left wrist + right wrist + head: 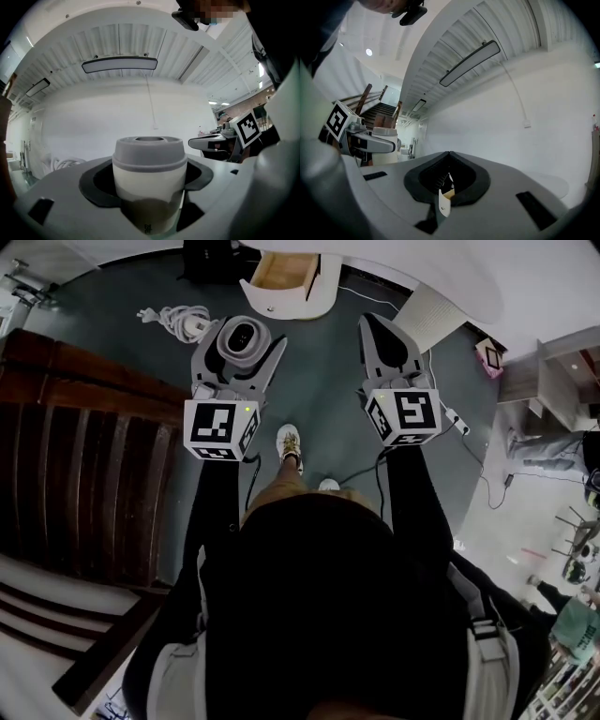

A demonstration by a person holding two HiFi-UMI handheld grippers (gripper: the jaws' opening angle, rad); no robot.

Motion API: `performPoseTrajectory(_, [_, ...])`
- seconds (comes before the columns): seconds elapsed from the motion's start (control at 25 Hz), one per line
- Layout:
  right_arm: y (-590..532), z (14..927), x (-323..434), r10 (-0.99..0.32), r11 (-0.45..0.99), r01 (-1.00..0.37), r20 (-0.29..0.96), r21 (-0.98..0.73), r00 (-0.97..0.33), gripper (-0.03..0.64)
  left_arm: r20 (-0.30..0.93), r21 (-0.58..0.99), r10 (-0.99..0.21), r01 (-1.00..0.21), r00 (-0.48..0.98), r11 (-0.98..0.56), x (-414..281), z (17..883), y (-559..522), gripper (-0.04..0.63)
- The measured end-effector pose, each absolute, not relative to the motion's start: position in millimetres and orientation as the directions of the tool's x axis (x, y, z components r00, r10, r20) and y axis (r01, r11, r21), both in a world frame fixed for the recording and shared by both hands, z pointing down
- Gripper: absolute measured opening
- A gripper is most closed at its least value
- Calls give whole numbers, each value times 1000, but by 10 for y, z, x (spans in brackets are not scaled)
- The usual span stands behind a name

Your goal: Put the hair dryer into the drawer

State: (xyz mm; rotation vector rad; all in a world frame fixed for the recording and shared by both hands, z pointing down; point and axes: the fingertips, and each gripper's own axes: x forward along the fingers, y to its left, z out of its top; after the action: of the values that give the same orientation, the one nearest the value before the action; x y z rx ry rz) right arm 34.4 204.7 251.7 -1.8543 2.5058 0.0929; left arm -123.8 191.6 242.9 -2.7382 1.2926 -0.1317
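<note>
The fingers of my left gripper (240, 348) clamp the hair dryer (149, 173), short of the open drawer (274, 298). My right gripper (380, 329) is closed on nothing. The coiled cord (178, 320) on the floor, if attached, could snag or hang outside.

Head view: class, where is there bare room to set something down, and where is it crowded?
Bare: the wooden inside of the drawer, and the dark floor between the left tongs, holding the hair dryer, and the shut right tongs. Crowded: coiled cable at left, cords at right.
</note>
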Motion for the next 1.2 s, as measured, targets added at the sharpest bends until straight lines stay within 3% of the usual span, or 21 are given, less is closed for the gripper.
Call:
performPoseTrajectory(0.6, [1007, 2680, -84, -978, 207, -978, -20, -14, -207, 26, 52, -117, -697, -689, 715, -715, -1689, 2654, 876, 372])
performPoseTrajectory(1.2, [659, 2512, -169, -980, 196, -981, -20, 8, -196, 26, 46, -126, -650, -641, 759, -757, -1650, 2534, 501, 373])
